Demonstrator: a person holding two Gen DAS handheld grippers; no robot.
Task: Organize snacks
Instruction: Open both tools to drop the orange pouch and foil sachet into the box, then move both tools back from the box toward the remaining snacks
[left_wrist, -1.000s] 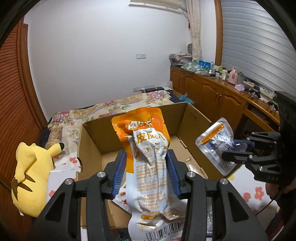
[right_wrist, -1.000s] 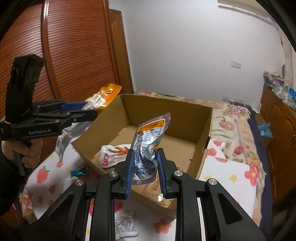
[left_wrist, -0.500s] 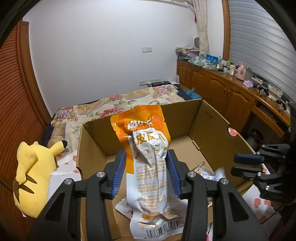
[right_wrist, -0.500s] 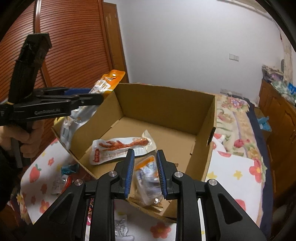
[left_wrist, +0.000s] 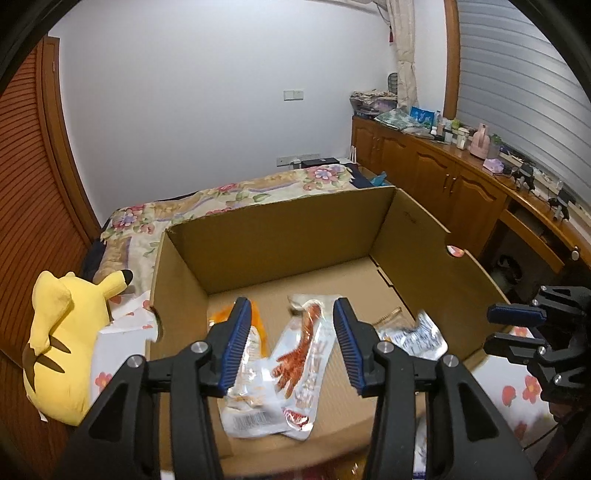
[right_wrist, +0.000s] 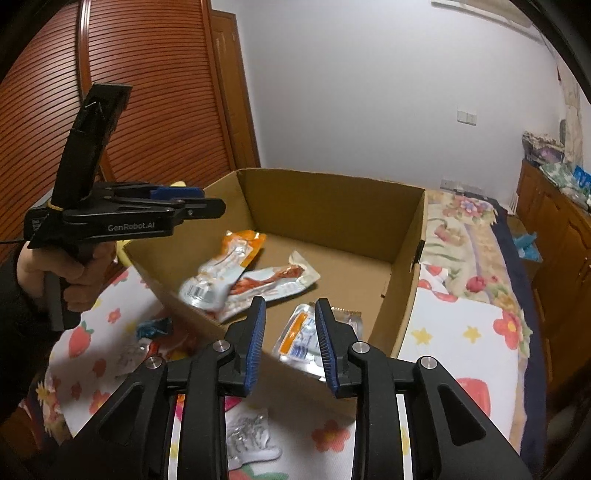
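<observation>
Left gripper (left_wrist: 291, 339) spread, nothing between pads, held over near edge of cardboard box (left_wrist: 280, 236). Orange-topped snack packet (left_wrist: 245, 384) and chicken-feet packet (left_wrist: 306, 363) lie overlapping on box floor just below and ahead of it. Right gripper (right_wrist: 290, 334) jaws opening, nothing pinched, above box's near wall. Silver packet with orange stripe (right_wrist: 303, 334) on box floor directly ahead of right gripper, seen between fingers. Yellow plush toy (left_wrist: 61, 341) on bed, left of left gripper.

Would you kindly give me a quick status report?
Left gripper open, empty. Right gripper jaws opening, nothing between. Three snack packets in cardboard box; more on bedsheet.
</observation>
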